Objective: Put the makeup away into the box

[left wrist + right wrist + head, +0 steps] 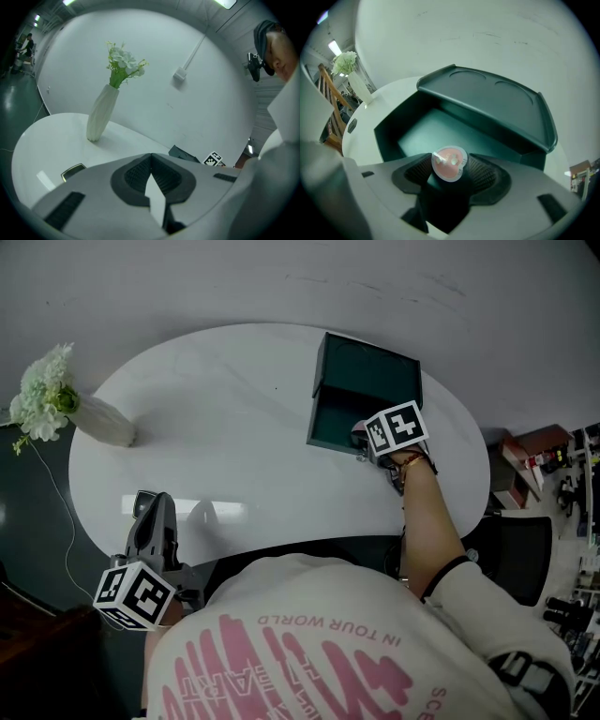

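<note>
The dark green box (pixel 336 418) stands open on the white table (pixel 216 427), its lid (pixel 370 367) tipped back. My right gripper (pixel 367 442) points steeply down over the box's front edge, shut on a small dark makeup pot with a round pink top (pixel 449 163). In the right gripper view the box's bare floor (pixel 436 129) lies just beyond the pot. My left gripper (pixel 157 504) hovers at the table's near left edge, its jaws meeting at the tips with nothing between them (pixel 151 157). A flat dark compact with a gold rim (pixel 142 503) (pixel 72 171) lies on the table by its tips.
A white vase with pale flowers (pixel 103 421) (pixel 101 112) stands at the table's far left end. A cable runs down off the table's left side. Cluttered shelves stand to the right of the table. My torso in a white printed shirt fills the bottom of the head view.
</note>
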{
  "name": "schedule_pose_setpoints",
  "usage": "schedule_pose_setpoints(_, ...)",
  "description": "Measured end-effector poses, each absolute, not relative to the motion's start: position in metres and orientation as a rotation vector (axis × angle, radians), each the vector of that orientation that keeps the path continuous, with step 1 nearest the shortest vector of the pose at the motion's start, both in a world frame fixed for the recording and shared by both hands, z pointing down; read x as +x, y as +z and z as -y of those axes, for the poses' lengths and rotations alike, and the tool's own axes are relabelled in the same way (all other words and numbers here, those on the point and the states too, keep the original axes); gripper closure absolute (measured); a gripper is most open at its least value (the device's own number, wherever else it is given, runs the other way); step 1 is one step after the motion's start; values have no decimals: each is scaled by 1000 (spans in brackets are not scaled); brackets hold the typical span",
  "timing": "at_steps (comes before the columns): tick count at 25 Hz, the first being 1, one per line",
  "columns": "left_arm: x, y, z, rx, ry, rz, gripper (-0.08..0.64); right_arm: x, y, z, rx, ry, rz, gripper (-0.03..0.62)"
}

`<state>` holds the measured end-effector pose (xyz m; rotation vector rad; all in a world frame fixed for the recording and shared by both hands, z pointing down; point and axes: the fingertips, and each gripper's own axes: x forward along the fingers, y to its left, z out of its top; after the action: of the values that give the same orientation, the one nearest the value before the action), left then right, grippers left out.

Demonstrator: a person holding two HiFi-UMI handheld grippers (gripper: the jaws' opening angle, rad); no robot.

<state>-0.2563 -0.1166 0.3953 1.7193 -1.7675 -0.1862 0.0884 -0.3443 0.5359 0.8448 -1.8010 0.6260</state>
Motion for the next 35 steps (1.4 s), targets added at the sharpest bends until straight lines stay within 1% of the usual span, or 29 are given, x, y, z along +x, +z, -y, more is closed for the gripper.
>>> schedule_pose_setpoints(11,-327,409,97,1651,-196,1782,558,90,537,345,883,641,1760,335)
schedule_pose_setpoints(14,-344,411,94,1645,-199,1785,558,88,519,349,941,608,1776,298)
schedule_pose_setpoints(16,-356,413,92,1642,-202,1788,558,70,489,353,986,551,1854,285)
schedule_pose_setpoints(19,-372,416,89,1637,-215,1787,558,11,445,347,983,444,2070,261)
schedule_pose_setpoints(22,-383,416,86,1646,-228,1782,558,-78,432,308,806,463,2293,258)
schedule_pose_setpoints(24,-390,415,82,1647,-238,1785,558,-139,449,269,603,541,2356,229)
schedule_pose_setpoints(27,-403,418,70,1637,-247,1792,558,-211,486,208,345,552,2310,229)
schedule_pose_setpoints(29,-415,423,59,1621,-246,1802,558,-254,502,166,175,483,2275,224)
schedule_pose_setpoints(33,-442,428,36,1571,-266,1846,558,-321,518,105,-54,282,2253,162)
schedule_pose_setpoints(35,-452,429,26,1557,-272,1861,558,-343,523,86,-111,214,2264,158)
